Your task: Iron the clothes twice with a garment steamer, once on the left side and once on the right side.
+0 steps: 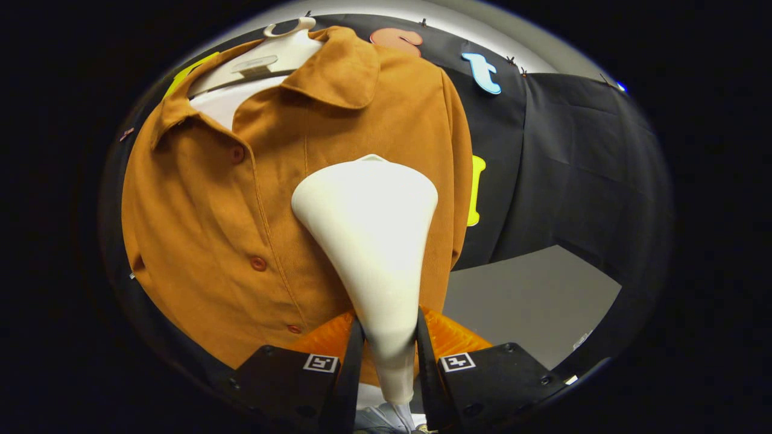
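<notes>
Hand-held gripper (386,352) clamped on steamer (371,241), head against shirt (241,211) right side, probably mid-pass; passes done unclear.

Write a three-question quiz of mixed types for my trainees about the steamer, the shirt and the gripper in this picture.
1. True or false: the hand-held gripper is shut on the white cone-shaped garment steamer.
2. What does the orange-brown buttoned collared shirt hang on? A a white hanger, B a metal hook, C a chair back.
3. Fill in: the steamer's wide head lies against the shirt, beside its row of ______.

Key
1. True
2. A: the white plastic hanger
3. Buttons
</notes>
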A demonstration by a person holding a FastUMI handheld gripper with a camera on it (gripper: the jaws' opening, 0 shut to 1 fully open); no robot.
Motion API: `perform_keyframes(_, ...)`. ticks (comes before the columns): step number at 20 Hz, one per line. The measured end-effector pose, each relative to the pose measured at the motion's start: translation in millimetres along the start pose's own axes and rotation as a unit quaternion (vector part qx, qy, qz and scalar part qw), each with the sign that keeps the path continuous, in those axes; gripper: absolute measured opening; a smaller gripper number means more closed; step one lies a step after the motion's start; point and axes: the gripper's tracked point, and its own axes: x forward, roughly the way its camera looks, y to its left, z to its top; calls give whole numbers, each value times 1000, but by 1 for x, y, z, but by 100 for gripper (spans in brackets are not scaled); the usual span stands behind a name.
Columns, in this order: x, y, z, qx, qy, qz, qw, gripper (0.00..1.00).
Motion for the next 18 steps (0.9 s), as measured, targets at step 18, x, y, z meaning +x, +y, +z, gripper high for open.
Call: perform_keyframes(18,20,-9,-113,17,147,4,989,47)
